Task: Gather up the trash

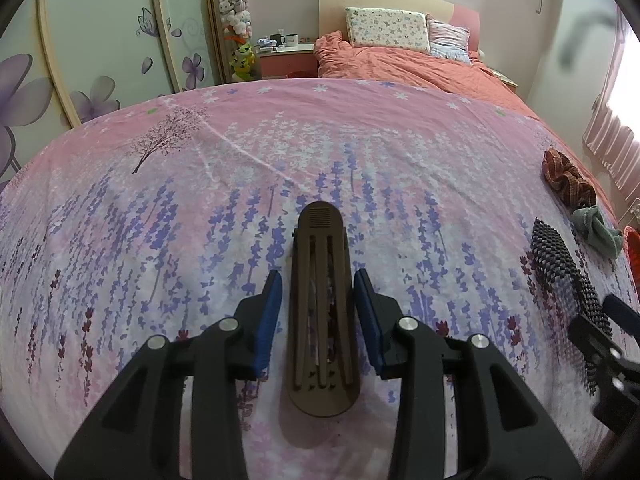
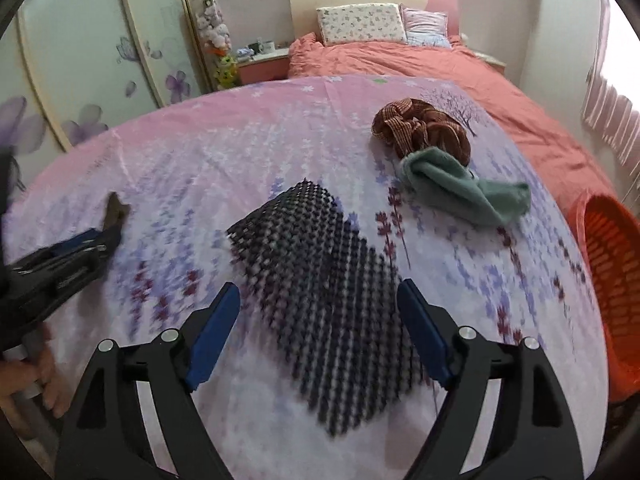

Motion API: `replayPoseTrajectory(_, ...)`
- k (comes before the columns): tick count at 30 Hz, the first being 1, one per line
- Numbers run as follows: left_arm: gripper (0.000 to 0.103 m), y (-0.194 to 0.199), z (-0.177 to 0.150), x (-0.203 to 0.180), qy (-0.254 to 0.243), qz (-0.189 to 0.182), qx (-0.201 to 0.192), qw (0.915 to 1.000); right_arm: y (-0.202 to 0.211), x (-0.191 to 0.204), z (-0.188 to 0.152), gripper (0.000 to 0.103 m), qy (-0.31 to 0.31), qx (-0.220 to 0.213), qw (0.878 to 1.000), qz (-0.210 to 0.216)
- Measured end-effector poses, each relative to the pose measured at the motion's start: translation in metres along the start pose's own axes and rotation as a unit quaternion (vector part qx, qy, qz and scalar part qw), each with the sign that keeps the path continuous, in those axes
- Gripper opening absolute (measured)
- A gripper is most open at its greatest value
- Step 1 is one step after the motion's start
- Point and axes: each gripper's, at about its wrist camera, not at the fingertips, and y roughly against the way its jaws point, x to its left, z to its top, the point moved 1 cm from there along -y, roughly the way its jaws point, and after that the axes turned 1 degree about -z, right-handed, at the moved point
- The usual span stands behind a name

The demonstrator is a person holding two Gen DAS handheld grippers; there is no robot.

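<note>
Brown slotted plastic piece lies flat on the bed's floral sheet, pointing away, between the blue pads of the left gripper — jaws open, straddling it, small gap each side, not touching. Black mesh mat lies flat just to its right; right gripper hangs over the mat's near end, jaws wide open, holding nothing. Beyond the mat: green cloth touching a brown checked scrunchie-like bundle. Orange basket at the bed's right edge. Far end — salmon duvet, two pillows, nightstand, floral wardrobe doors.
</note>
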Motion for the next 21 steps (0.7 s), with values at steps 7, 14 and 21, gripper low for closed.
replayPoseTrajectory(7, 0.038, 0.0, -0.001, -0.001, 0.001, -0.001, 0.0, 1.0, -0.006, -0.018, 0.012, 0.009, -0.013, -0.011, 1.0, -0.01)
replayPoseTrajectory(14, 0.038, 0.0, -0.001, 0.0, 0.001, -0.001, 0.0, 1.0, 0.0, -0.042, 0.005, 0.005, -0.039, -0.021, 0.999, -0.009)
replayPoseTrajectory(21, 0.038, 0.0, -0.001, 0.0, 0.001, -0.001, 0.0, 1.0, -0.002, -0.043, 0.002, 0.005, -0.055, -0.016, 0.998, 0.013)
